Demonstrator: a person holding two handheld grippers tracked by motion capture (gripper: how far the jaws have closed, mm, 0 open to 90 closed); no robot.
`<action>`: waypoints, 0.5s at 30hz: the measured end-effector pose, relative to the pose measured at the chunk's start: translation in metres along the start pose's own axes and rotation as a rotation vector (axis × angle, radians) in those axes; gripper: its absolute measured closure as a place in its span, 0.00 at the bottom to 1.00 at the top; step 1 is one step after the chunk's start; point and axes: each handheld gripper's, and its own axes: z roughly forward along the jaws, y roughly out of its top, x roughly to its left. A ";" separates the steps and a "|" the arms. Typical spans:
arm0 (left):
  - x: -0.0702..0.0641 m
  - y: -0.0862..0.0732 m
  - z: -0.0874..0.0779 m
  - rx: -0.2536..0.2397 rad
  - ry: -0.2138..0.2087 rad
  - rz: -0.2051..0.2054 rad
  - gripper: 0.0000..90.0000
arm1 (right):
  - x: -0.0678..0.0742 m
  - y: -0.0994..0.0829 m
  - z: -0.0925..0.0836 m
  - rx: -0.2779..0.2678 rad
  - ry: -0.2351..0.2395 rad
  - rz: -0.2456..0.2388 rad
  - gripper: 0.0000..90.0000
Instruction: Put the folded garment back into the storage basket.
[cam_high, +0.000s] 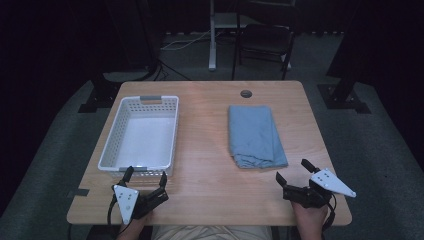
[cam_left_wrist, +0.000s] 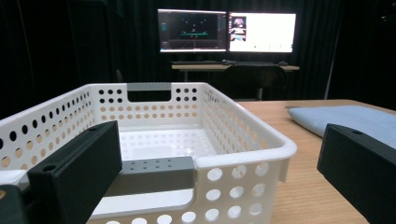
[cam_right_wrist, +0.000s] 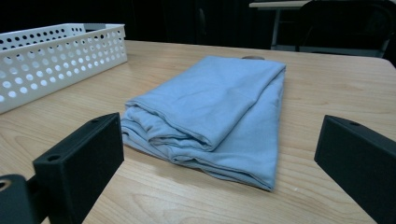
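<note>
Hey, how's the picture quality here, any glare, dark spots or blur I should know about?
High view: dim, room beyond the table nearly black, a soft bright patch mid-table. Left gripper view: lit monitors blown out, basket sharp. Right gripper view: folded blue cloth evenly lit, its creases clear; background dark.

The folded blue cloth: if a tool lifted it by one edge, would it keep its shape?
Probably not. The folded blue cloth shows soft rolled layers and creases, so it would likely droop and unfold from a single pinch. It lies thin and flat on the table, suggesting it is light. Pushed, it would more likely bunch than slide.
</note>
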 end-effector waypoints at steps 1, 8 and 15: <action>0.000 0.000 0.000 -0.001 0.001 0.001 0.01 | 0.000 0.000 0.000 0.004 0.001 0.004 0.01; 0.000 0.000 0.000 0.002 0.000 0.002 0.01 | 0.002 0.006 -0.004 0.032 0.003 -0.015 0.01; 0.000 0.000 0.000 0.000 0.002 0.002 0.01 | -0.007 0.019 -0.007 0.027 0.035 0.013 0.01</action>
